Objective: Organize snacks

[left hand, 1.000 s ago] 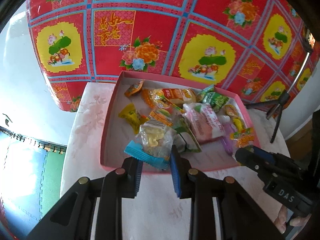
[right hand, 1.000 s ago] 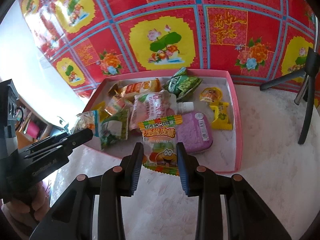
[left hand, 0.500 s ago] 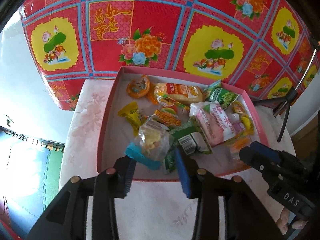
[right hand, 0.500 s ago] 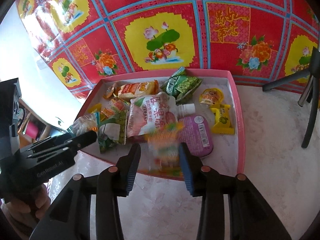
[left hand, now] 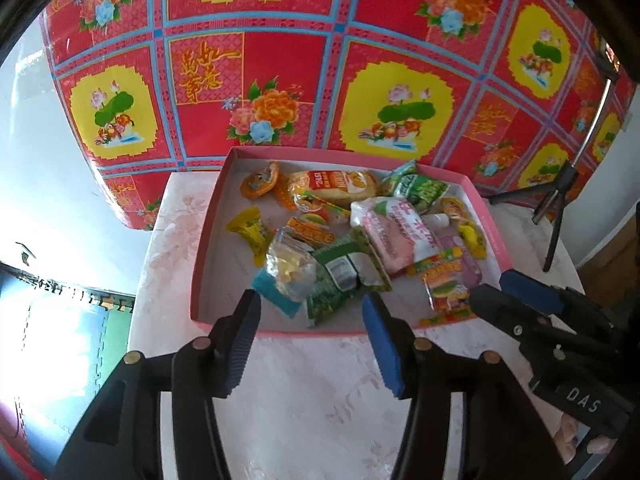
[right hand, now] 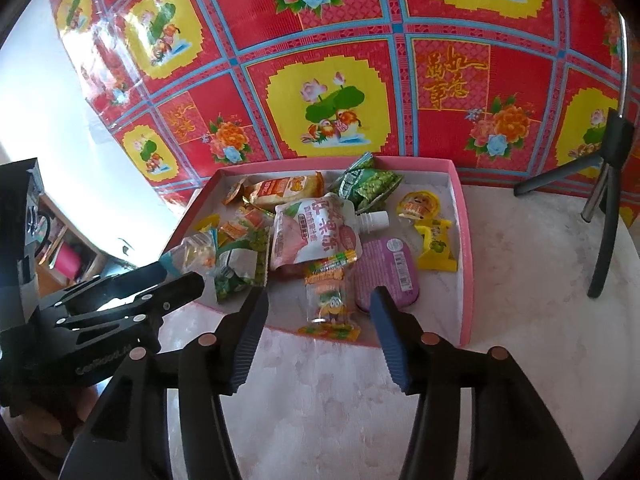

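Note:
A pink box (left hand: pixel 199 280) on the pale table holds several snack packs. My left gripper (left hand: pixel 311 312) hovers at the box's front rim; its jaws are opening and the pads touch nothing. Just past its tips a clear bag of yellow candy (left hand: pixel 288 268) lies in the box beside a green packet (left hand: pixel 344 276). My right gripper (right hand: pixel 320 304) is also opening. An orange gummy pack (right hand: pixel 328 296) lies between its fingers, draped over the front rim of the box (right hand: pixel 466 260), with neither pad pressing on it. Each gripper shows at the other view's edge.
A pink pouch (right hand: pixel 316 228), a purple tub (right hand: pixel 388 272), a green pea packet (right hand: pixel 368 184) and a yellow candy (right hand: pixel 436 244) fill the box. A black tripod (right hand: pixel 608 200) stands at the right on the table (left hand: pixel 312 380). A red floral cloth (left hand: pixel 280 60) hangs behind.
Both grippers' jaws have widened. The left let go of the clear candy bag and drew back and up; the right let go of the gummy pack, which now rests on the box's front rim.

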A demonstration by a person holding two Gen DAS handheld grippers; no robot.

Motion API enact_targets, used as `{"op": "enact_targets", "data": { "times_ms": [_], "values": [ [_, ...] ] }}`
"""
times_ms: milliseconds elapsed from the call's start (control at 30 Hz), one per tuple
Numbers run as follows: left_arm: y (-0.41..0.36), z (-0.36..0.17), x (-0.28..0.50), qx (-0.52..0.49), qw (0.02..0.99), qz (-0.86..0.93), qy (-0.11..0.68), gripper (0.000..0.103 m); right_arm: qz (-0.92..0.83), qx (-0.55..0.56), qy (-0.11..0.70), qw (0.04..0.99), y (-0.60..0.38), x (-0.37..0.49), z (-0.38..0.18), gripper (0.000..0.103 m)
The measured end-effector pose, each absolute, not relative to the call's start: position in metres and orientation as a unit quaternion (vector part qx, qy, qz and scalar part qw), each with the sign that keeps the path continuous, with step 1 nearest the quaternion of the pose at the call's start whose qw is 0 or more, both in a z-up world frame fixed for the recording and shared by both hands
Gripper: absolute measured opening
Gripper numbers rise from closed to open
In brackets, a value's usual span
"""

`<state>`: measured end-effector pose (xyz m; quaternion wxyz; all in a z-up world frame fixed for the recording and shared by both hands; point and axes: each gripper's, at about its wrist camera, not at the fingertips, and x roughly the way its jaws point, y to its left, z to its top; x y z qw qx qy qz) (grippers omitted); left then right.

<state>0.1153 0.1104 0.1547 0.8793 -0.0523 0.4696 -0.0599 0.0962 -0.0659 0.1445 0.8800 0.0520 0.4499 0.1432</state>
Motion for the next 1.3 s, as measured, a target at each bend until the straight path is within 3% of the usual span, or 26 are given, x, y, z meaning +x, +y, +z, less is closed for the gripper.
{"op": "enact_targets", "data": {
  "times_ms": [400, 767, 1300],
  "values": [
    [0.089, 0.141, 0.083, -0.055, 0.872, -0.053, 0.483, 0.068, 0.126, 0.044, 0.463, 0.876, -0.083, 0.073, 0.135, 0.074],
    [0.069, 0.105, 0.074, -0.044, 0.850, -0.059, 0.522, 0.068, 0.095, 0.042, 0.497, 0.862, -0.101, 0.062, 0.109, 0.075],
    [0.064, 0.103, 0.074, -0.031, 0.852, -0.055, 0.520, 0.069, 0.089, 0.032, 0.504, 0.859, -0.102, 0.061, 0.101, 0.075]
  ]
}}
